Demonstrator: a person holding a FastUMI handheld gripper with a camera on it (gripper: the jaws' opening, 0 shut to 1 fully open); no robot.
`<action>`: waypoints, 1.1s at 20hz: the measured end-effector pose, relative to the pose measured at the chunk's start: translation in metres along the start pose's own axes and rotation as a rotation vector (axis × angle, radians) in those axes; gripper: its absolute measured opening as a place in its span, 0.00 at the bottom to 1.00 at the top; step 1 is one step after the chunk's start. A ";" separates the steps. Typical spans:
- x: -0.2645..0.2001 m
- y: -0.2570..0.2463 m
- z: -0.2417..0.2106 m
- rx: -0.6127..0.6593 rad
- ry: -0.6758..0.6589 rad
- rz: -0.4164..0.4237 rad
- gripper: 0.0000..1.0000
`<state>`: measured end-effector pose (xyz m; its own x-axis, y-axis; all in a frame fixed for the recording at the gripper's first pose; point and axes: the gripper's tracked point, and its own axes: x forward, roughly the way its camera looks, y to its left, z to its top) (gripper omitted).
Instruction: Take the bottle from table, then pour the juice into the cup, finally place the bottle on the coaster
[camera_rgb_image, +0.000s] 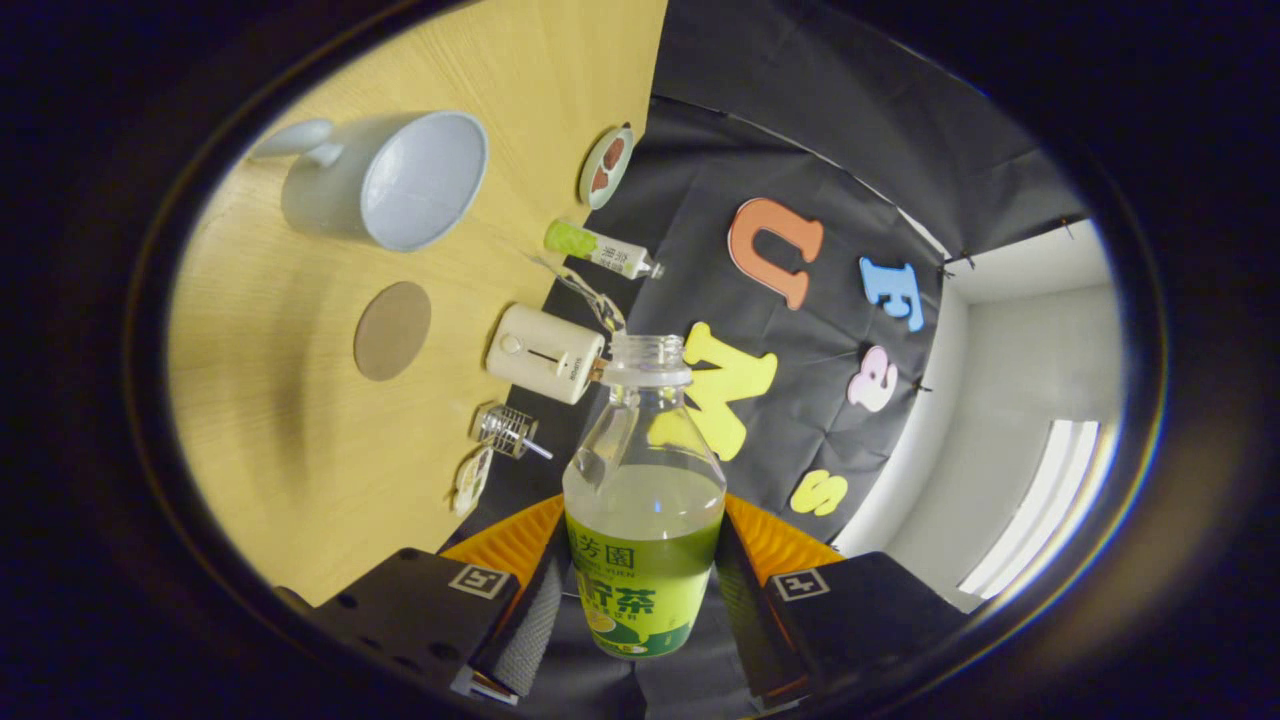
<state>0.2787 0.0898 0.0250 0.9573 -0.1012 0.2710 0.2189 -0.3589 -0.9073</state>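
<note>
One clear plastic bottle (644, 500), uncapped and roughly half full of pale green juice, is held between the two fingers of the gripper (640, 600), which are closed against its green-labelled lower body from both sides, open only as wide as the bottle. The whole scene is seen rolled over, so that the wooden table (300, 480) stands to the left of the bottle and the black cloth wall to the right of it; the bottle is carried clear of the tabletop, its open neck pointing away from the fingers. Far beyond the fingers, on the table, one white cup (395, 180) with a handle is seen, its mouth turned toward the camera. Between cup and bottle one round brown coaster (392, 330) lies flat on the wood, apart from both. Along the table's edge by the wall, a row of small items is set: one small round dish (605, 165), one green-and-white tube (598, 250), one cream box-shaped device (545, 352), one small wire-cage object (507, 430) and one small pale figure (470, 482) nearest the gripper.
</note>
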 end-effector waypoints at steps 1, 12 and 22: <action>0.000 0.000 0.001 -0.004 0.000 -0.004 0.80; -0.001 -0.018 0.003 -0.057 0.001 -0.057 0.80; -0.003 -0.046 0.005 -0.154 -0.014 -0.173 0.80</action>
<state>0.2663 0.1116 0.0642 0.9107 -0.0130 0.4128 0.3499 -0.5069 -0.7878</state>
